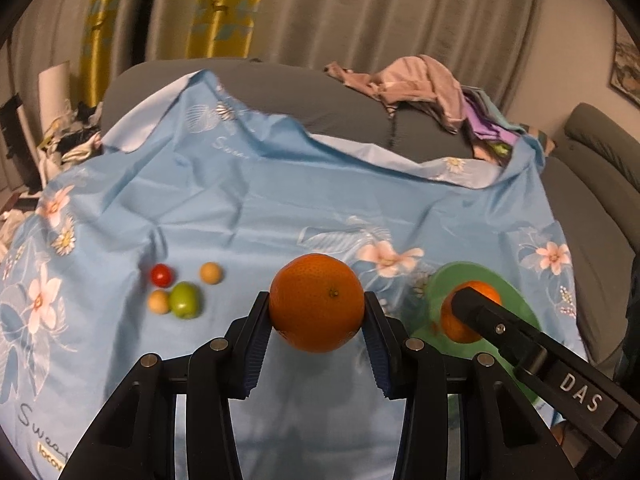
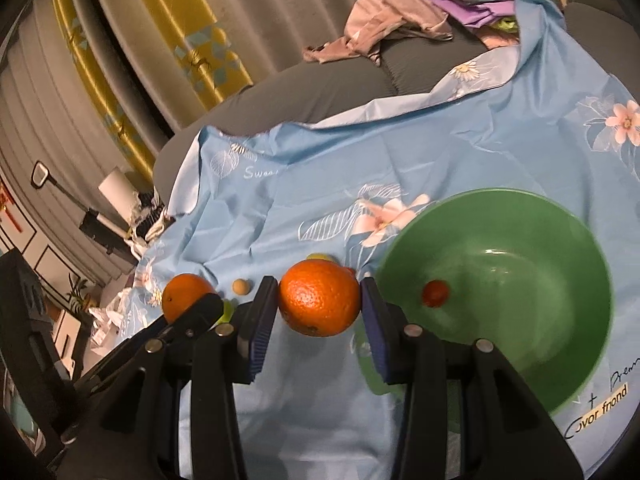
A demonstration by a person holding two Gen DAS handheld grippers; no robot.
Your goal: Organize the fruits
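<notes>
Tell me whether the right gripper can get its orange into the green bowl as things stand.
Probably yes. The right gripper is shut on its orange beside the green bowl, whose open mouth holds only one small red fruit. Nothing stands between them.

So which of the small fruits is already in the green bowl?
Only the little red-orange fruit lies inside the green bowl. The red tomato, green apple and two tan balls sit together on the blue cloth.
</notes>
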